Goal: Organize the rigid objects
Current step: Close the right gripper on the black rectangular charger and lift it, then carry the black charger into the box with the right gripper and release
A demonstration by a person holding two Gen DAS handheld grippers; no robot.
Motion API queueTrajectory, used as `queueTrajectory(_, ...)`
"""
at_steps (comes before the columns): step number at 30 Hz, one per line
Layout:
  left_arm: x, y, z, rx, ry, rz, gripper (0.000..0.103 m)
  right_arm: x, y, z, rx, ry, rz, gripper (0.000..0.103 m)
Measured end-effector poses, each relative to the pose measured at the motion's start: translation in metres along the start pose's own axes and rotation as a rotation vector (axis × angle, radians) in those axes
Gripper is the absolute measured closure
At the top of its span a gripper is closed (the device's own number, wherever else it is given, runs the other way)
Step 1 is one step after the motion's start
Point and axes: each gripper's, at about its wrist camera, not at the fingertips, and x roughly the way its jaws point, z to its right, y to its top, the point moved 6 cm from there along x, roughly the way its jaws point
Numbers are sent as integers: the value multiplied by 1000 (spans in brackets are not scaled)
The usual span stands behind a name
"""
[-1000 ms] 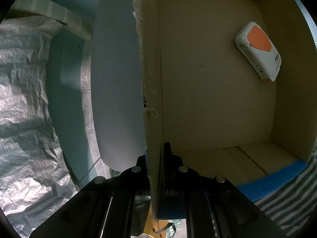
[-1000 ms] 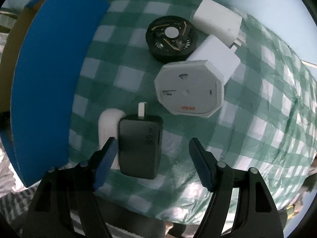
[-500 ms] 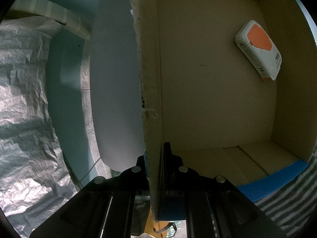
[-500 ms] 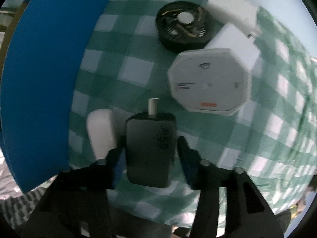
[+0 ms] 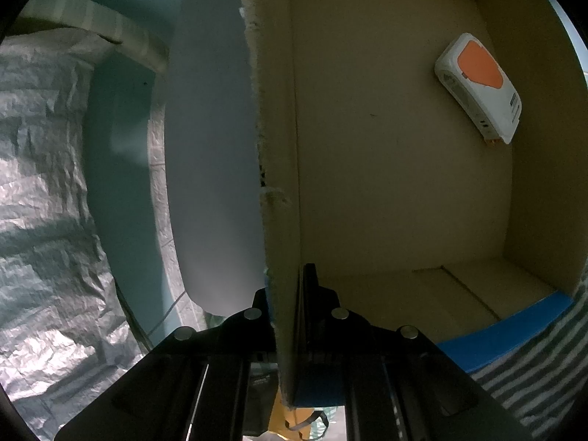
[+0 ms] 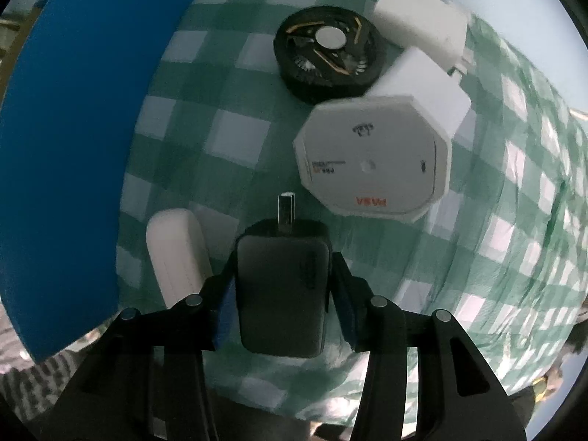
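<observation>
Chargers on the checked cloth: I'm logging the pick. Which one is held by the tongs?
The black charger, prong pointing away, clamped between the right tongs. The white ones lie free on the cloth.

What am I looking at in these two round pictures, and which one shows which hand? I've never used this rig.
There is no robot arm: a person holds a two-finger gripper in each hand, and a fisheye camera on each looks down along its fingers.

The left wrist view shows the left gripper shut on the wall of a cardboard box, steadying it. Inside the box lies one white and orange device.

The right wrist view shows the right gripper shut on a black charger, its plug pointing away from the camera. On the green checked cloth lie a white octagonal device, a black round fan, two white adapters and a small white case. The blue surface at the left looks like the box's outside.
</observation>
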Motion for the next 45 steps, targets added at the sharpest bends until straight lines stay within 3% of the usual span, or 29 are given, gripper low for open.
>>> queueTrajectory(4,0,-1,0,-2,-6,1,95,0,2,-4,-18,-22,-8,61)
queueTrajectory(12,-1,-1,0,-3,-7,3,95,-12,-4,5,-22,19,-12,62)
queueTrajectory(22,-2,0,1,4,1,3,95,-60,-17,-4,-53,77,22,62)
queueTrajectory(36,-6,1,0,6,3,12,95,-134,19,-29,-161,105,76,63)
queueTrajectory(45,-6,1,0,2,-1,10,95,-139,54,-75,-241,149,145,62)
